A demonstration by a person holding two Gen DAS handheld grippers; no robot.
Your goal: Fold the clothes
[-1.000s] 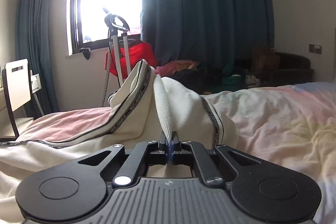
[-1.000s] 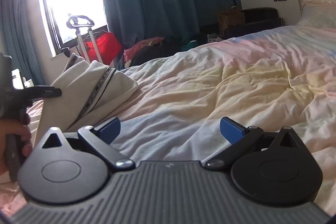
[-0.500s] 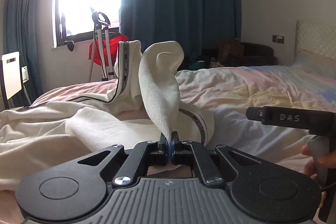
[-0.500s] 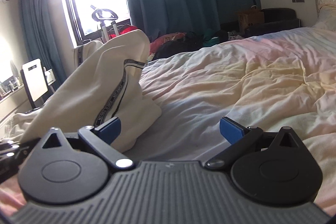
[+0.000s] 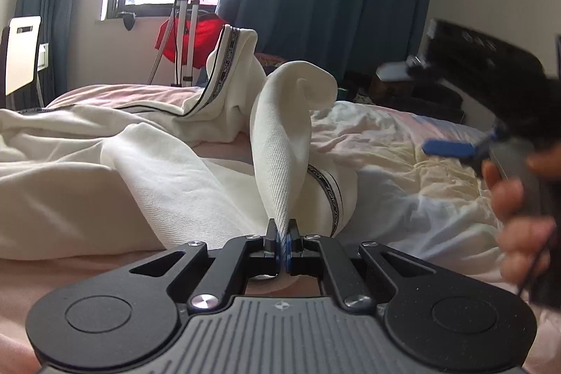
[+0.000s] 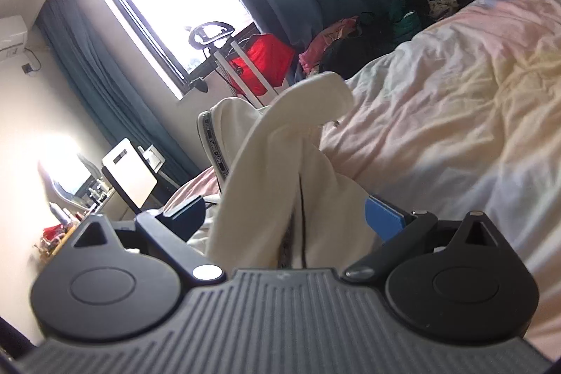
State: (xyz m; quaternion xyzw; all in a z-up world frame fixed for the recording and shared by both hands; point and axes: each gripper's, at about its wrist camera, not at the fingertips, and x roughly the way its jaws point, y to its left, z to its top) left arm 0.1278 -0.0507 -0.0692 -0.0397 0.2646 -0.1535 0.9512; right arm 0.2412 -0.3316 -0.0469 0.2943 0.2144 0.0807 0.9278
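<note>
A cream garment (image 5: 157, 184) with dark patterned trim lies rumpled on the bed. My left gripper (image 5: 282, 240) is shut on a cream fold of it, which rises in a curled strip above the jaws. My right gripper (image 6: 284, 216) is open, tilted, and a raised cream fold of the garment (image 6: 280, 170) stands between its blue pads (image 6: 384, 219), with gaps on both sides. The right gripper also shows blurred at the right of the left wrist view (image 5: 452, 148), held in a hand.
The bed has a pastel quilt (image 6: 455, 100). A red bag on a white stand (image 5: 189, 34) is under the bright window. A white chair (image 5: 21, 55) stands at left, a heap of clothes (image 6: 368, 34) by the dark curtains.
My right gripper has swung left and rolled, so the lifted cream fold now sits between its open fingers. My left gripper has kept its hold and shifted a little.
</note>
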